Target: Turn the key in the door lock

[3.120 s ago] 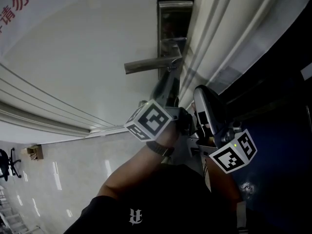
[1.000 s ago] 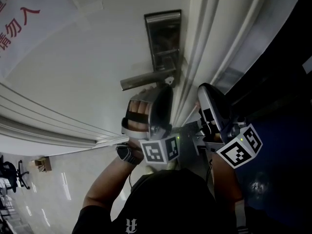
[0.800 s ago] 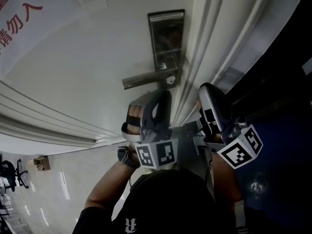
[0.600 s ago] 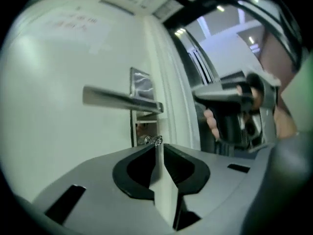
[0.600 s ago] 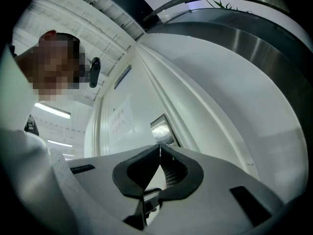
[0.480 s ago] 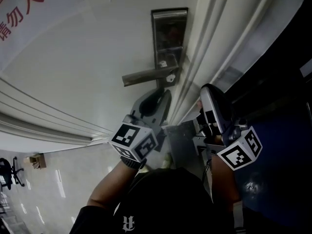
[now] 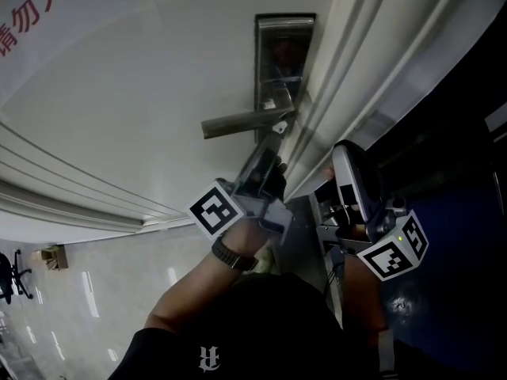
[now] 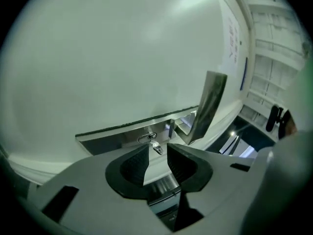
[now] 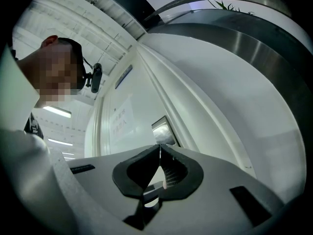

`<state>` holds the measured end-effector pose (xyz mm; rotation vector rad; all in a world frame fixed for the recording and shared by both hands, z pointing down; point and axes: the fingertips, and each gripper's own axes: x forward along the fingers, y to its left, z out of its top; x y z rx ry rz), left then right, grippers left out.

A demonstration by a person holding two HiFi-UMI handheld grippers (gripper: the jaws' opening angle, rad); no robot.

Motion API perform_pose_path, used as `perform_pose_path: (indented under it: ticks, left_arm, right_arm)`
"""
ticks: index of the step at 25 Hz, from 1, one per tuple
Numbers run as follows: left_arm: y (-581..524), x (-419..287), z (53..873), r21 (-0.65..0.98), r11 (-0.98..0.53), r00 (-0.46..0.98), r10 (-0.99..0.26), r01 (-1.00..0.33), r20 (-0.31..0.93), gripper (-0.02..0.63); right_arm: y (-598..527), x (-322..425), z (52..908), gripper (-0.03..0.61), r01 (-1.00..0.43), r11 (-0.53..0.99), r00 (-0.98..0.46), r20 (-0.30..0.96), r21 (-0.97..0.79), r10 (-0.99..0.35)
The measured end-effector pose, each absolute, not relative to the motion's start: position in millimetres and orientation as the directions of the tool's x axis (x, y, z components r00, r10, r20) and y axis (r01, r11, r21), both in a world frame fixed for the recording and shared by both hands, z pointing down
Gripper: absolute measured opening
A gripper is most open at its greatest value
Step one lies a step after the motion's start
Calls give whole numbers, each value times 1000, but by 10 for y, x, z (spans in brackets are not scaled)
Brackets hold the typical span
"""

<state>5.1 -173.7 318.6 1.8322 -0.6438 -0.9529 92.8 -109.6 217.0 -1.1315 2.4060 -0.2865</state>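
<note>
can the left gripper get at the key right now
Likely yes: the left gripper has just been opening its jaws, the key sits right at their tips, ungripped, and the door handle stands aside.

The door handle [image 7: 242, 123] jutted out from the lock plate [image 7: 283, 54] just beside the key [image 8: 156, 148], blocking that side, while the ridged door frame [image 7: 356, 62] walled off the right. The left tool [image 8: 157, 150], whose jaws had just been opening and stood apart, had the key at the mouth of their gap, neither pad pressing on it. The right tool [image 9: 159, 148], jaws together, crowded the space against the frame. Left of the lock, the flat door [image 7: 142, 85] offered open room.
</note>
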Motion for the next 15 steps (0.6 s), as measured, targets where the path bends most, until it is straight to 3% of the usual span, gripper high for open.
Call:
perform_pose_path:
  ticks: [9,15]
  left_arm:
    - [-1917,152,3220,911,-357,507,-758,205,-411,95]
    - [-1940,160,3155,890,-420,501,-739,179,-450,69]
  right_arm:
    - [-1107,911,2188,15,-673,639,-564,-301,-373,-769]
    - [-1138,933,2220,15,-668,637,-568,-290,-385,-770]
